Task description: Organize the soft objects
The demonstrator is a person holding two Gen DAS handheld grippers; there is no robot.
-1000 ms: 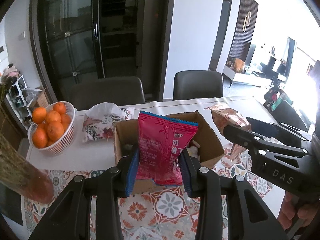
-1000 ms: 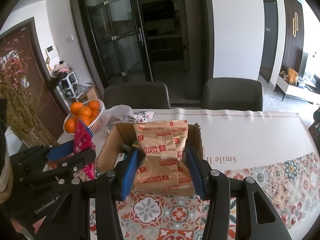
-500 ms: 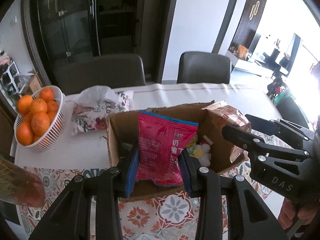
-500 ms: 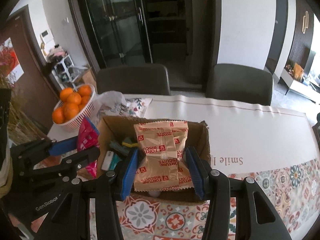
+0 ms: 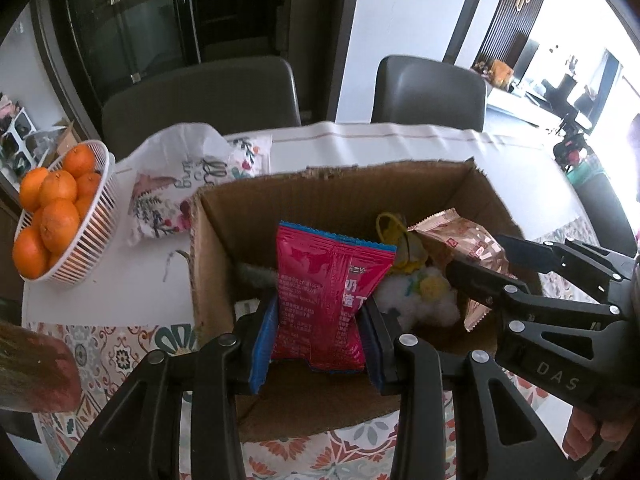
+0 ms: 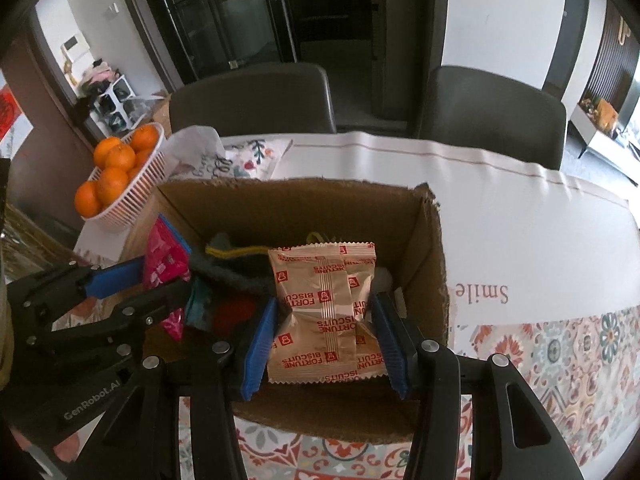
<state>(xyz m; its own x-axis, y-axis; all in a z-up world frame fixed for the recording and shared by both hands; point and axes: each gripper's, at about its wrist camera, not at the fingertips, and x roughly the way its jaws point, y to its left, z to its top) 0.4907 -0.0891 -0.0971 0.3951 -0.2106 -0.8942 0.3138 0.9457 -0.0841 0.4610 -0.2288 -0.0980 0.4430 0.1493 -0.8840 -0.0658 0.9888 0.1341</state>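
Left gripper [image 5: 320,344] clamped on red snack packet [image 5: 328,296]; right gripper [image 6: 324,344] clamped on Fortune Biscuits packet [image 6: 324,308]. Both packets held upright inside cardboard box [image 6: 432,264], above plush items, presumably for release among the soft goods.

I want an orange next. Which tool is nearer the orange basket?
Left. The left tool, holding the red packet, is on the box's basket side; the right tool is on the far side.
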